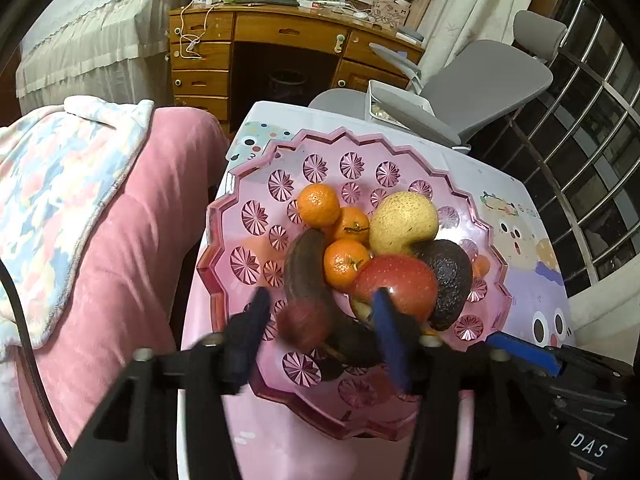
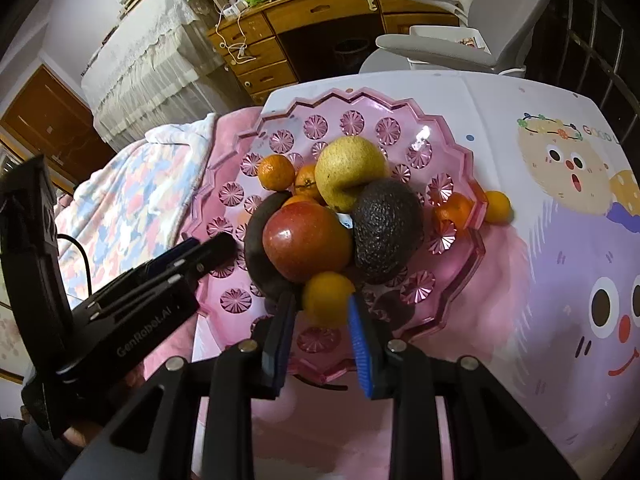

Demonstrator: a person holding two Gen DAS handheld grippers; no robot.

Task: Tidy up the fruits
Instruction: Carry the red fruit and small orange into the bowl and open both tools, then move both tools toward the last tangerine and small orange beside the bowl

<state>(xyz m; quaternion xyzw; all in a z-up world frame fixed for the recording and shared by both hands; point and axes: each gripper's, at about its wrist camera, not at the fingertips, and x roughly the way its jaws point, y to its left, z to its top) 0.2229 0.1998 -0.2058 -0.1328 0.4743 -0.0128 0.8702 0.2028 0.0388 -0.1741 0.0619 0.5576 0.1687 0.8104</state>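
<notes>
A pink cut-glass bowl (image 1: pixel 256 184) (image 2: pixel 416 152) on the table holds several mandarins (image 1: pixel 318 205), a yellow pear (image 1: pixel 402 222) (image 2: pixel 350 170), a dark avocado (image 1: pixel 450 280) (image 2: pixel 386 232), a red apple (image 1: pixel 400 284) (image 2: pixel 306 238) and a blackened banana (image 1: pixel 304 268). My left gripper (image 1: pixel 320 296) is open over the bowl's near side. A small, blurred dark red fruit (image 1: pixel 298 322) lies between its fingers, clear of both pads. My right gripper (image 2: pixel 320 298) is shut on a small orange (image 2: pixel 328 300) above the bowl's near rim.
Another small orange (image 2: pixel 497 207) lies on the cartoon-print tablecloth (image 2: pixel 560 240) just outside the bowl's right rim. A pink blanket (image 1: pixel 132 240) borders the table on the left. A grey chair (image 1: pixel 480 80) and a wooden desk (image 1: pixel 280 36) stand beyond.
</notes>
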